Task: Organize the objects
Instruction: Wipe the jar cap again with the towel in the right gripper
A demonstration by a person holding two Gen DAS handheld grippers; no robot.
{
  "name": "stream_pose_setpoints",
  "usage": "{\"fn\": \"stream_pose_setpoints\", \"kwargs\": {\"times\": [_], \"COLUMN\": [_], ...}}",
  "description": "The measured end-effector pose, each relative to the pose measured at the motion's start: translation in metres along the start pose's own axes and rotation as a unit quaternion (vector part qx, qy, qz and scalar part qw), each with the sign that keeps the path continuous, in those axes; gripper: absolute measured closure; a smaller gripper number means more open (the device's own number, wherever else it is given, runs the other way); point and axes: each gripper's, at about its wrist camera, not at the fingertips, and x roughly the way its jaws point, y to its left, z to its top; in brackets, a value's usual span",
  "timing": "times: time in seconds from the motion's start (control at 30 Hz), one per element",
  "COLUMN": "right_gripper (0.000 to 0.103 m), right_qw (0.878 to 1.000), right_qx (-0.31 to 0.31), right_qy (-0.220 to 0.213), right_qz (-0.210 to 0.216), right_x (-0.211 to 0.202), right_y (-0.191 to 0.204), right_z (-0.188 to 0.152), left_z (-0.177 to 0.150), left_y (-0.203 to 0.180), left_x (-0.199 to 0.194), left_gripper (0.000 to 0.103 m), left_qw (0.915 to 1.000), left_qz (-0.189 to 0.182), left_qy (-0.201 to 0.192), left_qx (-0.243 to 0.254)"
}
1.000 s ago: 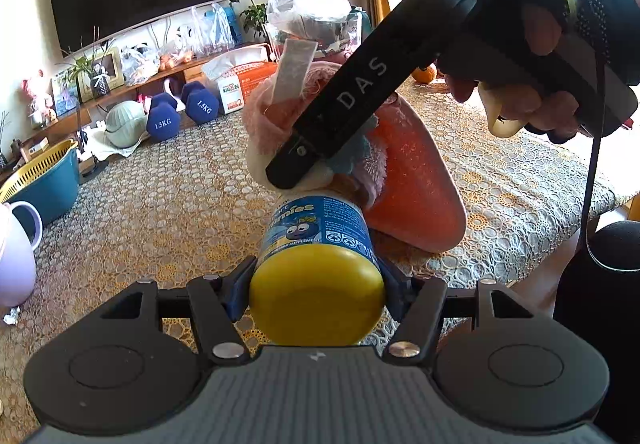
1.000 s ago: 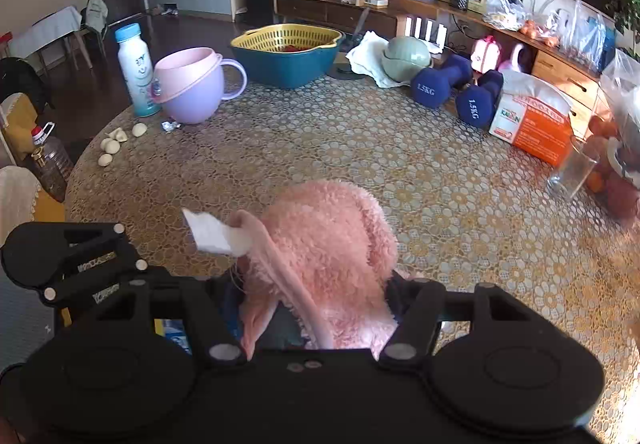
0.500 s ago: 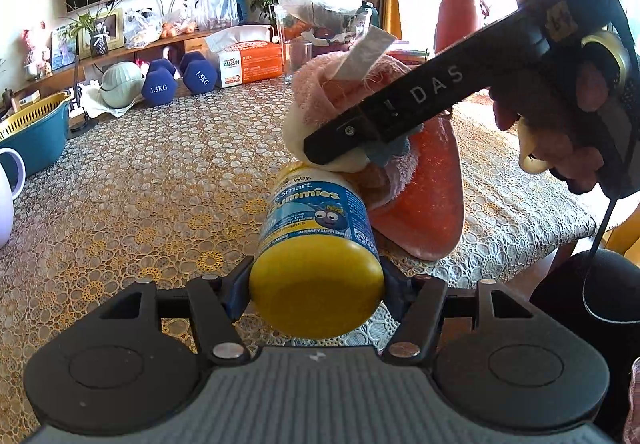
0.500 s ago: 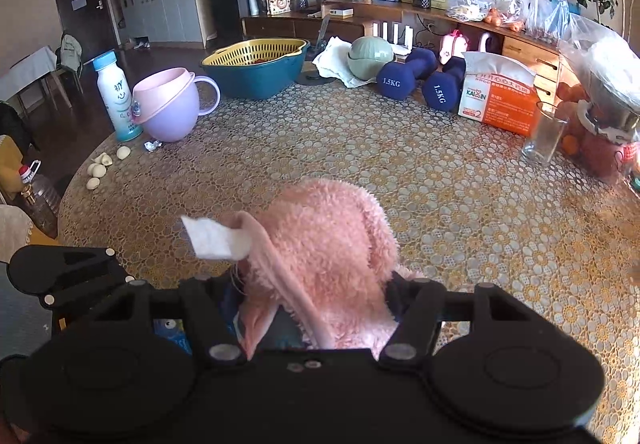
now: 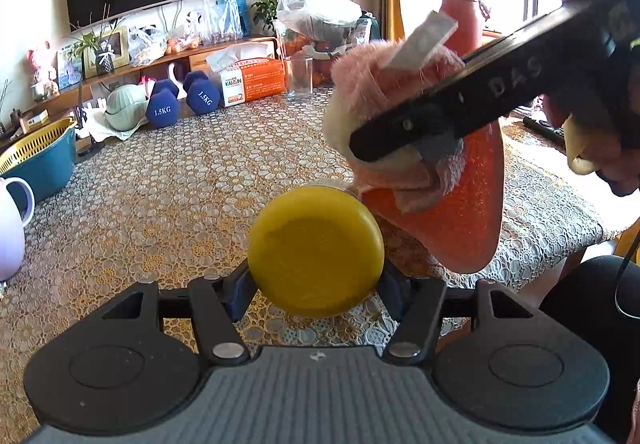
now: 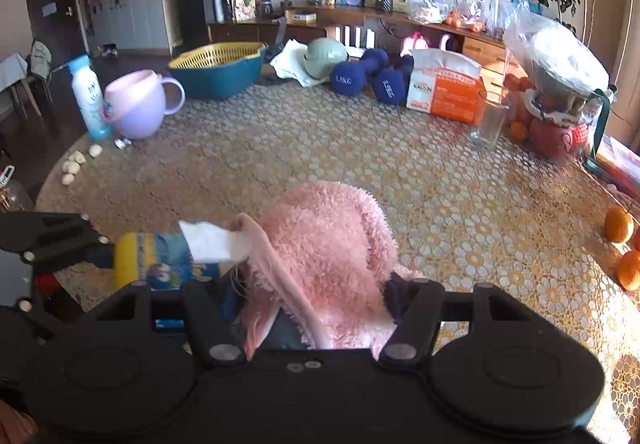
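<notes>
Yellow lace covers the counter (image 6: 360, 171), and its near-left rim curves round just past a few pale garlic cloves (image 6: 74, 163) at the edge. Going left to right along the far side I see a white-and-blue bottle (image 6: 88, 99), a lilac jug (image 6: 138, 105), a teal basket (image 6: 218, 71), two blue dumbbells (image 6: 366, 77), an orange tissue box (image 6: 448, 91), an empty glass (image 6: 488, 121) and a bagged heap of fruit (image 6: 556, 83). The whole middle of the lace is bare, so I have wide room ahead; on the right, two oranges (image 6: 622, 244) sit near that edge.

My left gripper (image 5: 316, 276) has its jaws closing on the yellow-capped gummy bottle (image 5: 316, 250), the pads pressed against its sides, cap facing my camera. From the right wrist view the same bottle lies sideways in the air at the left, above the counter's near rim.

My right gripper (image 6: 316, 300) has its jaws clamped on a pink fluffy slipper (image 6: 332, 244), whose white tag (image 6: 208, 242) sticks out toward the bottle. In the left view the slipper hangs just beyond and right of the bottle, orange sole (image 5: 460, 215) down, close enough that I cannot tell whether the two touch. Behind it the counter's right edge drops away, the cloth overhanging.
</notes>
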Motion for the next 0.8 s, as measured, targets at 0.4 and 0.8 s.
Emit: {"fn": "stream_pose_setpoints", "kwargs": {"times": [0.4,0.8], "right_gripper": [0.039,0.039], "right_qw": [0.991,0.998], "right_qx": [-0.110,-0.022], "right_qy": [-0.004,0.006], "right_qz": [0.076,0.060], "right_x": [-0.004,0.007], "right_y": [0.057,0.014], "right_z": [0.024,0.022], "left_z": [0.005,0.006], "left_y": [-0.002,0.001], "left_x": [0.002,0.004], "left_gripper": [0.041,0.041], "left_qw": [0.9999,0.9998], "left_qz": [0.002,-0.002], "left_qy": [-0.003,-0.002], "left_qx": [0.016,0.018]}}
